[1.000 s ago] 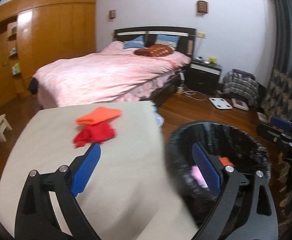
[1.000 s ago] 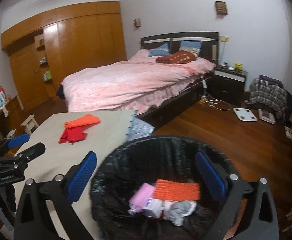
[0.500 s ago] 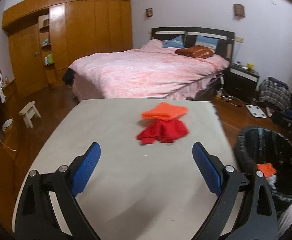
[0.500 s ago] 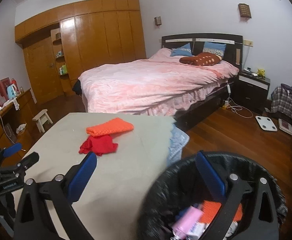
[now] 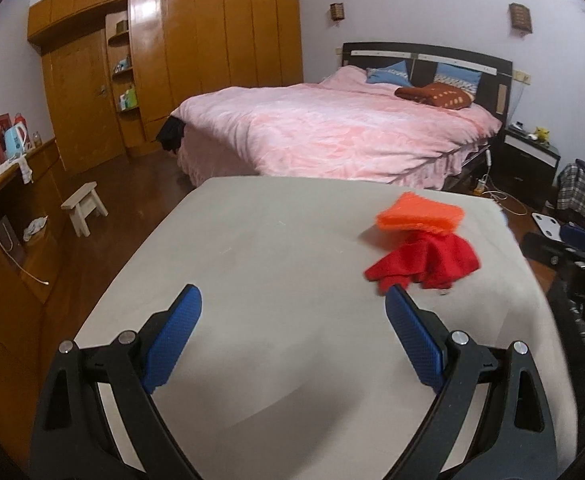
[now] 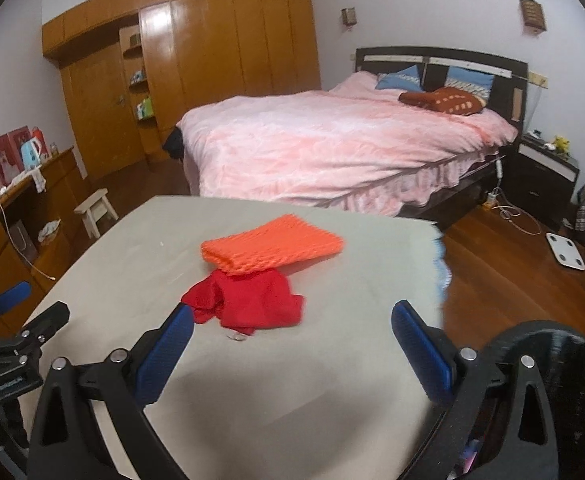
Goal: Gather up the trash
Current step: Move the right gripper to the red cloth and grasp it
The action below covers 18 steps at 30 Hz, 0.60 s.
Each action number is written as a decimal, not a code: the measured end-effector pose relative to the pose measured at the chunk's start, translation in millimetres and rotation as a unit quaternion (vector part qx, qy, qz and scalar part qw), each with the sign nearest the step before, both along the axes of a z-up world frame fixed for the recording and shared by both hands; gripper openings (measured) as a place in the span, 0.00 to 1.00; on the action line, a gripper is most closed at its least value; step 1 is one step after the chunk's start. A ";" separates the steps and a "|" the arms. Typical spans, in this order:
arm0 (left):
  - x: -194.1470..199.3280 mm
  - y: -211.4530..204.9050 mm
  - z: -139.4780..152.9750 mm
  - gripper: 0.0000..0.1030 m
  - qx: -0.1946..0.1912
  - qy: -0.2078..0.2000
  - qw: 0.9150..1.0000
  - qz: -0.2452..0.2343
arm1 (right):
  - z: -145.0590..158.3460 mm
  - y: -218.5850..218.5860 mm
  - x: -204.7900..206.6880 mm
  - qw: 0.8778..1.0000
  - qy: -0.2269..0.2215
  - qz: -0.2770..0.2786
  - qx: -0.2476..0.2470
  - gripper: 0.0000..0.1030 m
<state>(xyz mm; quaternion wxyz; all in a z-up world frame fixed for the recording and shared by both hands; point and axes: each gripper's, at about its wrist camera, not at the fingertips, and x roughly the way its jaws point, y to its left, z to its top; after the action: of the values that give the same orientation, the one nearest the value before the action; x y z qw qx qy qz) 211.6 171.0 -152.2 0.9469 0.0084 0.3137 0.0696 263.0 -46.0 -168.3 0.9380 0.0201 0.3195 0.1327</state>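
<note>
An orange foam net [image 5: 420,216] [image 6: 272,248] lies on the beige table [image 5: 272,260] [image 6: 312,360], partly over a crumpled red cloth [image 5: 428,264] [image 6: 248,304]. My left gripper [image 5: 292,340] hovers open over the table's near side, with the red cloth just past its right fingertip. Open too, my right gripper [image 6: 292,352] sits a little short of the red cloth, nothing between its fingers. The black-lined trash bin [image 6: 552,380] shows at the lower right of the right wrist view, behind the right finger. The right gripper's body also appears at the right edge of the left wrist view.
A bed with a pink cover [image 5: 332,132] stands beyond the table. Wooden wardrobes [image 5: 196,60] line the far wall. A small white stool [image 5: 84,208] and a low wooden counter [image 5: 8,200] are at the left. A white scale [image 6: 564,250] lies on the wood floor.
Both grippers have swung left from over the trash bin to above the table. The orange net and red cloth are now closer in both views. Both stay open.
</note>
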 end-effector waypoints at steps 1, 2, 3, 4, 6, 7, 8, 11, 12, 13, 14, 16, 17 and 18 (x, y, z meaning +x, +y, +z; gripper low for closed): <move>2.4 4.7 -3.3 0.88 0.000 0.002 1.000 0.002 | -5.4 7.2 6.6 1.000 0.005 0.002 -0.002 0.94; 3.6 6.2 -5.4 0.88 -0.001 0.004 1.000 0.005 | -9.7 12.9 12.2 1.000 0.010 0.004 -0.003 0.94; 6.8 10.9 -8.0 0.88 -0.001 0.006 1.000 0.008 | -13.0 16.9 16.5 1.000 0.014 0.005 -0.003 0.94; 8.9 13.9 -9.9 0.88 -0.002 0.007 1.000 0.010 | -16.8 22.1 22.3 1.000 0.019 0.007 -0.002 0.94; 13.7 20.8 -13.4 0.88 -0.004 0.008 1.000 0.015 | -22.9 30.0 31.8 1.000 0.024 0.009 -0.005 0.94; 16.2 24.5 -14.7 0.88 -0.005 0.009 1.000 0.018 | -25.7 33.6 35.0 1.000 0.027 0.009 -0.006 0.94; 18.8 27.6 -15.9 0.88 -0.006 0.010 1.000 0.021 | -28.3 35.5 38.9 1.000 0.029 0.009 -0.007 0.94; 24.5 32.6 -18.7 0.88 -0.006 0.010 1.000 0.025 | -36.7 40.9 49.5 0.999 0.042 0.004 -0.008 0.94; 26.8 33.8 -19.4 0.88 -0.005 0.010 1.000 0.025 | -40.5 42.2 52.9 0.999 0.047 0.001 -0.012 0.94; 27.9 34.8 -20.4 0.88 -0.005 0.010 1.000 0.026 | -43.4 43.0 55.6 0.999 0.052 0.000 -0.013 0.94; 29.6 35.9 -21.4 0.88 -0.005 0.011 1.000 0.026 | -46.0 43.8 56.6 0.998 0.055 -0.001 -0.012 0.94; 31.9 37.9 -23.4 0.88 -0.006 0.012 1.000 0.027 | -51.1 46.7 60.8 0.998 0.063 -0.004 -0.013 0.94; 32.9 38.9 -24.5 0.88 -0.007 0.013 1.000 0.027 | -53.6 47.4 62.6 0.998 0.066 -0.004 -0.014 0.94; 33.5 39.5 -25.4 0.88 -0.008 0.014 0.999 0.027 | -54.9 48.1 63.8 0.998 0.069 -0.005 -0.013 0.94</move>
<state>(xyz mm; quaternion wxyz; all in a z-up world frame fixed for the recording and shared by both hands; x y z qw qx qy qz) 245.1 210.4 -177.7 0.9402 -0.0069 0.3276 0.0928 326.7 2.1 -223.2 0.9147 0.0184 0.3848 0.1224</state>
